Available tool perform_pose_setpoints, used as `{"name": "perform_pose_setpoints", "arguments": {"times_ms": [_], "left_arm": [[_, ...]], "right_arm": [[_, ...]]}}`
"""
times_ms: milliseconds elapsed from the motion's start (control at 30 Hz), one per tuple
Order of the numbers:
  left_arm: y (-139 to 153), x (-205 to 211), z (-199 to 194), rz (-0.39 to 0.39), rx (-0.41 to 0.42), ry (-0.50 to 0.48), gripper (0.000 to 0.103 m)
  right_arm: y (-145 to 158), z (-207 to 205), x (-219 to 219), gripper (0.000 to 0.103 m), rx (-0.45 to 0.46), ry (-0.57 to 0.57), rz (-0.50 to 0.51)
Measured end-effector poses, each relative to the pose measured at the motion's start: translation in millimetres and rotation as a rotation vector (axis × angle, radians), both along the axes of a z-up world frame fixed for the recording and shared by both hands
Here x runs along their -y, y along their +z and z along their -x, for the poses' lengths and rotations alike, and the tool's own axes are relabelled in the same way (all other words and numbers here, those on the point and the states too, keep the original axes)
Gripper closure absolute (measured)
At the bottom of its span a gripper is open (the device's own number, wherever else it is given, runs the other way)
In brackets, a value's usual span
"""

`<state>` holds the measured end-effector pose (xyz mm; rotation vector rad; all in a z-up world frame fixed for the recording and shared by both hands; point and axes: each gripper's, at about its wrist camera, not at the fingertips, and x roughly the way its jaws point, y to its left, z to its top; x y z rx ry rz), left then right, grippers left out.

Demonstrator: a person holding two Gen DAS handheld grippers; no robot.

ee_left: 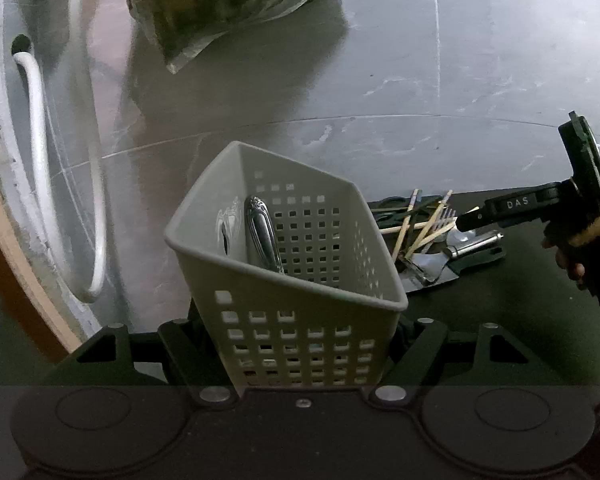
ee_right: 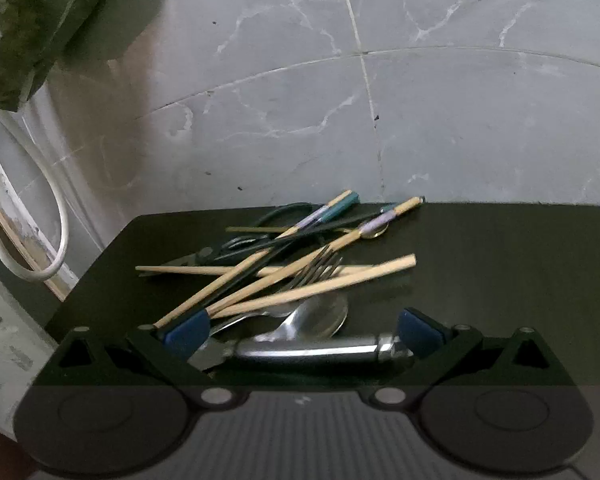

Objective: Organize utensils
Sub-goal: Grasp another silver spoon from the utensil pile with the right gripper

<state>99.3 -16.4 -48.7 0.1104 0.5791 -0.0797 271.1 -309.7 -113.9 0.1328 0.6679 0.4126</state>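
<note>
Grey perforated basket (ee_left: pixel 292 280) pinched in our left gripper (ee_left: pixel 300 360), jaws pressed on its lower walls; ornate metal handle (ee_left: pixel 262 236) stands inside. Our right gripper (ee_right: pixel 300 332) hovers with jaws spread wide over chrome-handled utensil (ee_right: pixel 308 350) on dark table (ee_right: pixel 500 280). Beyond it: spoon (ee_right: pixel 320 316), fork (ee_right: pixel 316 268), chopsticks (ee_right: pixel 320 284), scissors (ee_right: pixel 236 246) piled together. Marble floor (ee_right: pixel 440 120) behind.

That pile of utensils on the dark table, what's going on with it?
A person is sorting it into a white perforated basket, gripped by the left gripper; one ornate metal handle already stands inside. The right gripper is open and holds nothing, poised over the pile of chopsticks, a fork, a spoon and a chrome-handled tool.
</note>
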Motion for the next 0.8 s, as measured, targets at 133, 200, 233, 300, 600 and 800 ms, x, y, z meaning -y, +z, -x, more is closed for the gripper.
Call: {"name": "perform_pose_setpoints", "arguments": {"times_ms": [133,200,233,300,600,800], "left_arm": [[1,3,0,0.001,-0.007,0.024,0.026],[0,5,0,0.0,-0.007,0.033,0.026],[0,5,-1,0.0,-0.008,0.036,0.026],[1,6,-1,0.001,-0.01,0.042,0.026],[1,7,-2,-0.003,-0.015,0.044,0.026],[2,7,-4,-0.009,-0.021,0.037,0.026]], "right_arm": [[-3,-11,3,0.012,-0.011,0.034,0.007],[-5,-15,0,0.023,-0.018,0.047,0.035],[-6,-16,-1,0.026,-0.022,0.054,0.045],[-9,-17,-4,0.027,-0.029,0.074,0.051],[-12,-16,-11,0.069,0.019,0.067,0.111],[-12,-12,-5,0.092,0.052,-0.02,0.075]]}}
